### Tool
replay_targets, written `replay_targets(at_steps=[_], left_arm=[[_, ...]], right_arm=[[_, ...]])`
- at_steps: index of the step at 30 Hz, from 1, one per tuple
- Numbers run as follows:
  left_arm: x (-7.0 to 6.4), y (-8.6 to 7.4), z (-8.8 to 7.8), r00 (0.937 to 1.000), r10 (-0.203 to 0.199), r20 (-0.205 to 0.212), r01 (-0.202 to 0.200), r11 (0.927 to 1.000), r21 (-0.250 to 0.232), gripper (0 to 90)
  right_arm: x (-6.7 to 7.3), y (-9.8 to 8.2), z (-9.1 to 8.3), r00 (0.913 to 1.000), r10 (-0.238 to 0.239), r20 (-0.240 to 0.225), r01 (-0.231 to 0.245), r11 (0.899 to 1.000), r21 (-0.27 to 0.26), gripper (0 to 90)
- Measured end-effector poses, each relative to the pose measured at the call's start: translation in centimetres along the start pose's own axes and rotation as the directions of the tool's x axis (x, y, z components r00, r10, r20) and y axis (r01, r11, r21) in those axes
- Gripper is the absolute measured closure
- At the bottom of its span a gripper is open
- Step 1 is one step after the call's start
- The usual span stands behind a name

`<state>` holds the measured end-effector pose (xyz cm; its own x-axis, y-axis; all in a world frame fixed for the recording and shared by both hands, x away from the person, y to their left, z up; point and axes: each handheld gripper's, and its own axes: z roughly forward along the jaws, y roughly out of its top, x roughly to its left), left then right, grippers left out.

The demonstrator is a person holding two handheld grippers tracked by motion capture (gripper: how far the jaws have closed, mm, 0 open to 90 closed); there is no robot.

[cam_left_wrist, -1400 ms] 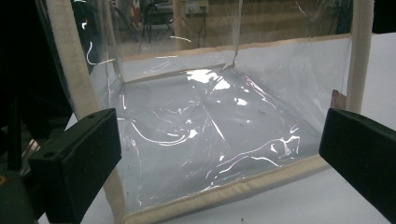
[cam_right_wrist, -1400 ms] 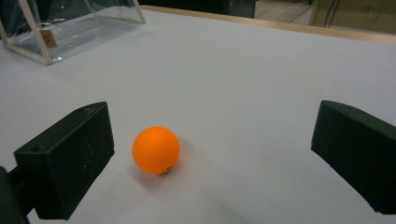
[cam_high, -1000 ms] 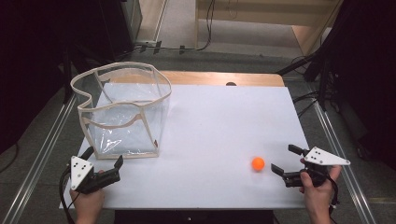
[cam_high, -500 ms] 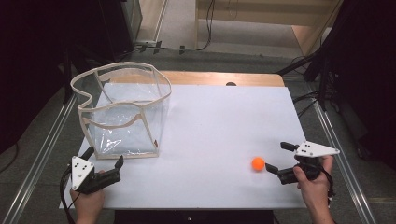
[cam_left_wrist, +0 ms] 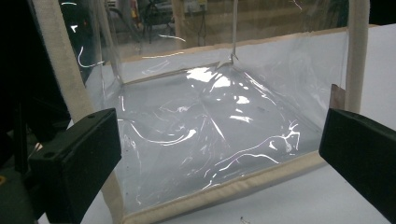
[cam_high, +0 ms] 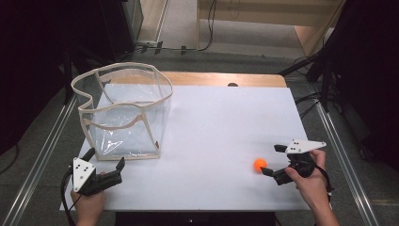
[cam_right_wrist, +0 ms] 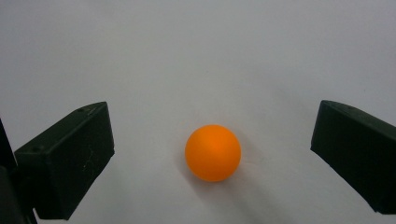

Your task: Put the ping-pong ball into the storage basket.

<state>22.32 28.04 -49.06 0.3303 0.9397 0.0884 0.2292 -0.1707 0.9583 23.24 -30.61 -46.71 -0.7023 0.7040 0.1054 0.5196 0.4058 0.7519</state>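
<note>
Flanking the orange ball (cam_right_wrist: 213, 152), right claw (cam_high: 272, 160) wide, seemingly not touching.

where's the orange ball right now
In the high view the ball lies on the table's near right, just ahead of the open right gripper.

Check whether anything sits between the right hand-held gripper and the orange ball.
Nothing visible does. The right hand-held gripper has its jaws open, and the orange ball lies on the bare white table straight ahead between them, touching neither jaw.
</note>
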Motion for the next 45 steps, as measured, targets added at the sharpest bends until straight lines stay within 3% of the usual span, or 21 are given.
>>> replay_targets(at_steps=[12,23,33,38,45], left_arm=[[0.0,0.0,0.0,1.0,0.005,0.0,-0.005,1.0,0.002,0.0],[-0.1,0.0,0.0,1.0,0.002,-0.002,-0.002,1.0,0.002,0.0],[0.0,0.0,0.0,1.0,0.004,-0.002,-0.004,1.0,0.002,0.0],[-0.1,0.0,0.0,1.0,0.004,-0.002,-0.004,1.0,0.003,0.0],[-0.1,0.0,0.0,1.0,0.003,-0.002,-0.003,1.0,0.003,0.0]], right_arm=[[-0.4,0.2,1.2,0.999,0.044,-0.009,-0.043,0.996,0.082,0.0],[-0.2,0.2,2.2,0.9997,0.024,0.0,-0.024,0.987,0.161,5.1],[0.3,0.3,3.2,0.9994,-0.013,0.031,0.005,0.972,0.235,25.6],[0.4,0.2,3.7,0.9984,-0.022,0.053,0.008,0.964,0.267,31.9],[0.5,0.1,4.1,0.9986,-0.02,0.049,0.004,0.956,0.293,38.7]])
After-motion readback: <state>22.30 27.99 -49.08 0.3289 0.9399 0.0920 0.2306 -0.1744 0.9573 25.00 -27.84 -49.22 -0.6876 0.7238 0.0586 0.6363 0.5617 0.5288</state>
